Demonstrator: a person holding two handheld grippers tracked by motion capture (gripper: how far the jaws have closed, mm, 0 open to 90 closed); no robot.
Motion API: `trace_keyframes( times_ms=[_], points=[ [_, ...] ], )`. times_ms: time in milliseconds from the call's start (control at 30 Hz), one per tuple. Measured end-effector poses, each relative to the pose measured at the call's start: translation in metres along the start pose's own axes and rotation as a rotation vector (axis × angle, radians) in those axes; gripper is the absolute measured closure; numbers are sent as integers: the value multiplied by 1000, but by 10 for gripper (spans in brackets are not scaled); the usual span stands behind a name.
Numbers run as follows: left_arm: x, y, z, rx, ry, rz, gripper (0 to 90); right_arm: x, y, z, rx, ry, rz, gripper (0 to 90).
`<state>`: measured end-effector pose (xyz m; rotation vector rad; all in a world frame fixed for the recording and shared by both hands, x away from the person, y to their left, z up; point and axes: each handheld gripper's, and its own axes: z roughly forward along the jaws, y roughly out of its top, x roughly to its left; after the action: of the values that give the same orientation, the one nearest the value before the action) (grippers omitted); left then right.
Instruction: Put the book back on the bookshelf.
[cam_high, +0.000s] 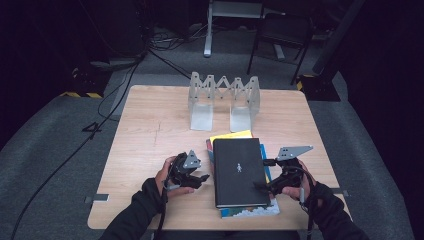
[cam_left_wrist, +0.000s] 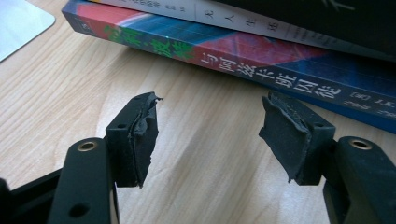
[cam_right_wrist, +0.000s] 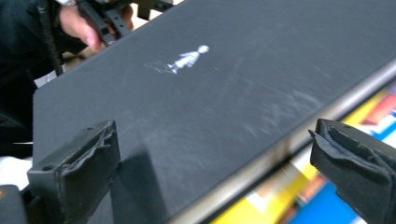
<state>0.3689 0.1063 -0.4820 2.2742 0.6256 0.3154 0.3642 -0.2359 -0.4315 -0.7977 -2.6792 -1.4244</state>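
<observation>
A stack of books lies on the wooden table (cam_high: 150, 130). On top is a black book (cam_high: 239, 172) with a small white figure on its cover (cam_right_wrist: 189, 58). Under it are a yellow book (cam_high: 231, 135) and a blue and red book (cam_left_wrist: 243, 60). My left gripper (cam_high: 202, 179) rests just left of the stack. It is open, its jaws (cam_left_wrist: 210, 135) facing the blue book's spine with only bare wood between them. My right gripper (cam_high: 260, 186) is at the stack's right edge and is open. One jaw of it hangs over the black cover (cam_right_wrist: 224, 93), the other over the colourful book (cam_right_wrist: 261, 200) below.
A clear folding book rack (cam_high: 223, 100) with two metal base plates stands at the back middle of the table; one plate's corner (cam_left_wrist: 18, 23) lies left of the books. A person's hand with the left gripper (cam_right_wrist: 93, 23) is beyond the black book. Cables cross the grey floor.
</observation>
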Motion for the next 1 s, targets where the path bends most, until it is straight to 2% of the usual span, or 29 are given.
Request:
trace_keyframes(
  times_ms=[200,367,500,600,667,800,933,1000],
  points=[
    [3,1,4,2,-6,1,366,1,5,6,8,-12,-5,3],
    [8,5,3,-32,-12,-18,392,4,11,15,8,-1,-21,4],
    [11,5,3,-37,-11,-20,423,6,14,19,11,8,-33,4],
    [13,4,2,-53,-14,-32,476,7,14,21,8,10,-44,5],
    [16,6,-1,-81,-13,-39,519,7,14,21,5,6,-51,5],
    [16,10,2,-67,-1,-15,566,9,14,20,1,-4,-65,5],
    [18,13,5,-58,9,2,571,8,14,20,-1,-1,-68,4],
    [20,13,6,-53,-3,-8,570,8,14,20,-1,0,-69,5]
  ],
)
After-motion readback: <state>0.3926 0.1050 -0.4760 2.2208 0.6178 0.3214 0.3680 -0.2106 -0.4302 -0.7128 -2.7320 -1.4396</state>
